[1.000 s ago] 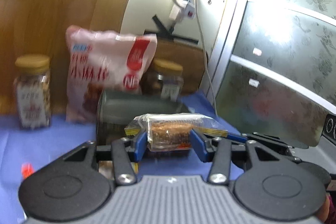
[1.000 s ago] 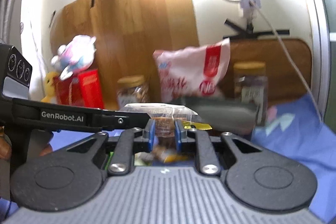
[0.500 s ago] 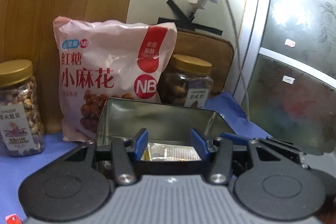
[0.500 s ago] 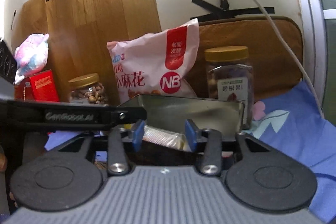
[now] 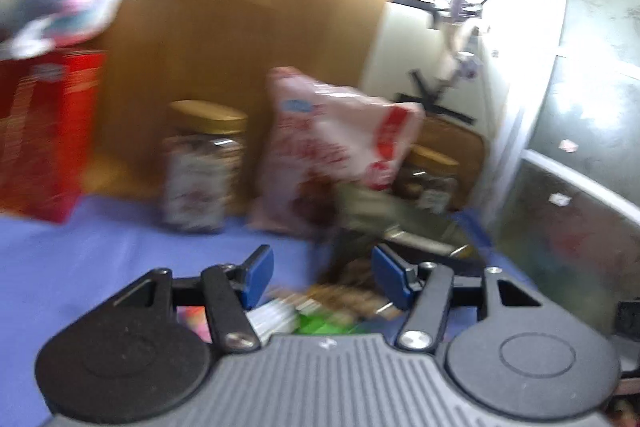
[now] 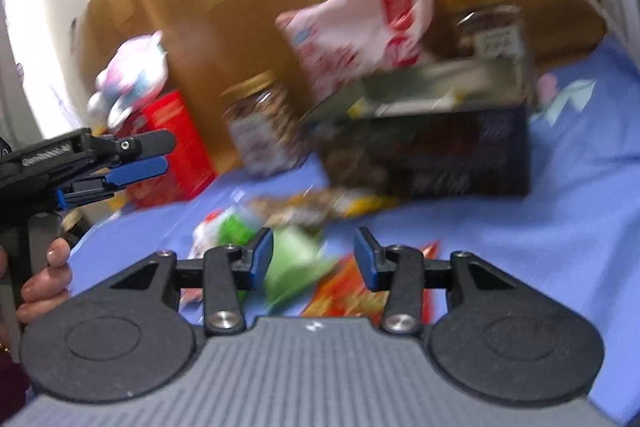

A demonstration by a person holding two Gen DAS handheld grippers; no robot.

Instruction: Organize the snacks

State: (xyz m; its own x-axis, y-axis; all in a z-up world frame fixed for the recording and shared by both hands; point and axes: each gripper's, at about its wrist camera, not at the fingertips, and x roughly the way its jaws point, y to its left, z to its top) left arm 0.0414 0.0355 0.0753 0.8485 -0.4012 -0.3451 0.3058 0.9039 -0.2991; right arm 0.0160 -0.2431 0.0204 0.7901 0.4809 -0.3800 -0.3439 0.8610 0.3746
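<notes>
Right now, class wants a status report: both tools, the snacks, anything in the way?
Left tool open, empty. Right tool open, empty, above green packet and orange packet. Tin box holds snacks already. Loose packets on blue cloth; nothing blocking.

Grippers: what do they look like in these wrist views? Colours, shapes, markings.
Both match. The right gripper has blue pads on black linkage fingers with silver screws, two round black discs and a ribbed grey body. The left gripper looks identical; seen side-on from the right wrist view it has a black body with blurred white lettering and a black handle. No cables or sleeves clearly visible.
</notes>
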